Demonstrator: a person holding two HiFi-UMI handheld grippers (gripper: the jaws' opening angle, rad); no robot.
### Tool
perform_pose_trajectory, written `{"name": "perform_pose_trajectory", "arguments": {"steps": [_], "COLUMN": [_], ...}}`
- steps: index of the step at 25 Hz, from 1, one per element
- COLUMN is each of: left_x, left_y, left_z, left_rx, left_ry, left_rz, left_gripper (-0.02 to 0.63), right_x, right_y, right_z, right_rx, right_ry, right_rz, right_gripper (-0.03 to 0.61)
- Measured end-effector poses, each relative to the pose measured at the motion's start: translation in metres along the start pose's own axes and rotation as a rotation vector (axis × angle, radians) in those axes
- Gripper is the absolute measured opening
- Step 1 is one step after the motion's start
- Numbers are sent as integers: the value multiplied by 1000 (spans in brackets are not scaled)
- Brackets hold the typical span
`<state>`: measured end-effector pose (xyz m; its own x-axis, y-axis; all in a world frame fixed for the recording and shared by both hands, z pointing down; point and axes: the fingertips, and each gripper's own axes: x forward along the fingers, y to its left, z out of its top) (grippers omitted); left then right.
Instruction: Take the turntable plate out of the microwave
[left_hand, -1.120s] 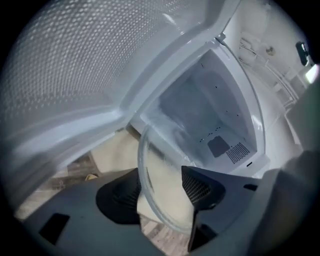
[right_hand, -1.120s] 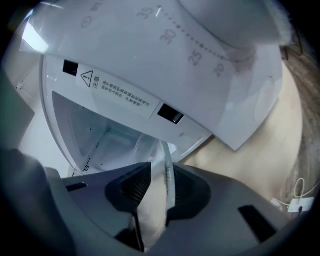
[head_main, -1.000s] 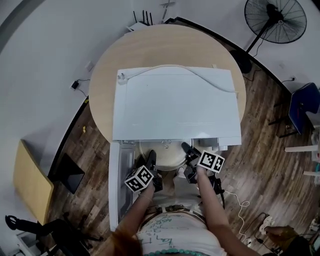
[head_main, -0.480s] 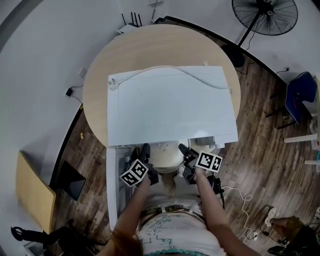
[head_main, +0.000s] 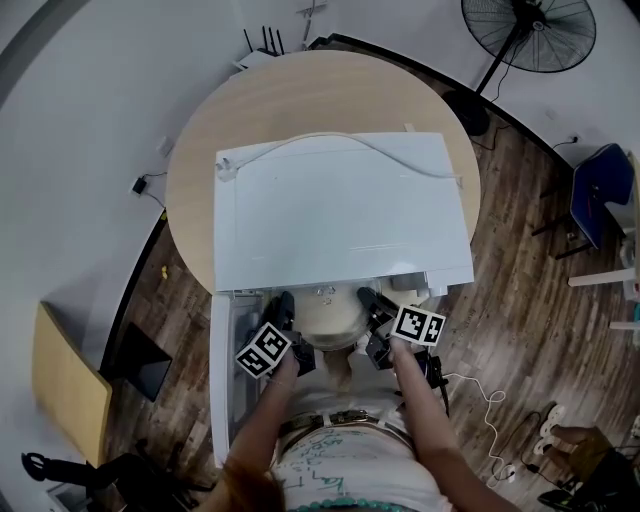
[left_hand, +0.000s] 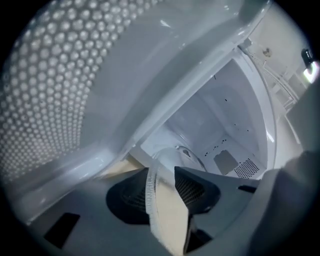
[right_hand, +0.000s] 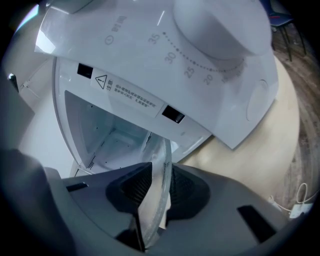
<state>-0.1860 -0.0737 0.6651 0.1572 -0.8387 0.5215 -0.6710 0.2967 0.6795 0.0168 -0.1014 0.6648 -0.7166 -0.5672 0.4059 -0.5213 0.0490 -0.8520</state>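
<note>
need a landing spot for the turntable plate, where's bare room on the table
Bare tabletop runs in a crescent left of and behind the microwave. The microwave's top is bare but for a cord. The front is crowded: open door, turntable plate, the person's arms.

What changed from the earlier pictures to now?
The left gripper jaws have just been closing onto the left rim of the round glass turntable plate. The right gripper kept gripping the opposite rim; the white microwave stayed open.
</note>
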Motion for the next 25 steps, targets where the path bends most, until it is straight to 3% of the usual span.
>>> {"name": "perform_pose_trajectory", "arguments": {"steps": [12,25], "left_x": [-37,-78], "left_y": [-6,-34], "left_z": [-19,-28], "left_rx": [-98,-127], "left_ry": [-2,-49], "left_rz": [-15,-84], "left_gripper": [126,107], "right_x": [-23,-67], "right_y": [11,32], "right_z": [-5,-6], "right_rx": [-39,-41], "right_ry": [23,-8], "right_rz": [37,73], "right_gripper": [75,71]}}
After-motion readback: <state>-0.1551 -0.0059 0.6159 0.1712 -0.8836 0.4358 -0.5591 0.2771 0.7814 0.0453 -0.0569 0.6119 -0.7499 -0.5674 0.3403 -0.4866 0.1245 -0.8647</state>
